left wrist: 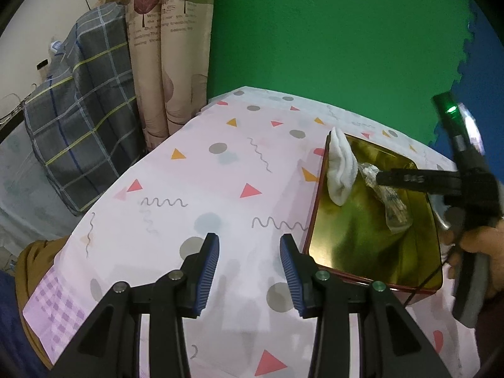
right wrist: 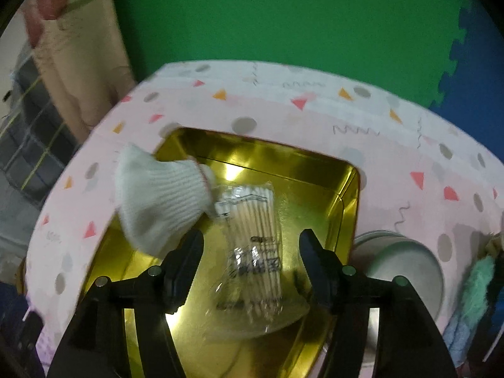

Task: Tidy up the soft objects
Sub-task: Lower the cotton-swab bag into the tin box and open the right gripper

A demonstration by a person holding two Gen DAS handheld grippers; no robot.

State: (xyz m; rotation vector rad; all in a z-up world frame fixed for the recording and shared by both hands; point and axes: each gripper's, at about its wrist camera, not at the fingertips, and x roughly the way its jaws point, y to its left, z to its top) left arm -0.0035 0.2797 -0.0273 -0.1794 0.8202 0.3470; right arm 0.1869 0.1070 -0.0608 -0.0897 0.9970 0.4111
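Observation:
A gold tin [left wrist: 362,252] with a red outer rim lies on the patterned tablecloth [left wrist: 189,189]. A white knitted glove [left wrist: 340,170] hangs over its left rim, partly inside the tin [right wrist: 283,163]. In the right wrist view the glove [right wrist: 157,201] overlaps one end of a clear packet of cotton swabs [right wrist: 255,236] on the tin's floor. My right gripper [right wrist: 251,235] is open, one finger on each side of the packet, pads clear of it. In the left wrist view the right gripper [left wrist: 379,178] reaches in over the packet [left wrist: 390,204]. My left gripper [left wrist: 249,245] is open above bare cloth left of the tin.
A round white container [right wrist: 400,264] stands right of the tin, with teal fluffy fabric [right wrist: 478,283] beyond it. A plaid-covered shape [left wrist: 78,126] and curtains [left wrist: 170,63] stand past the table's left edge. A green wall [left wrist: 315,31] is behind. A hand [left wrist: 482,252] holds the right gripper.

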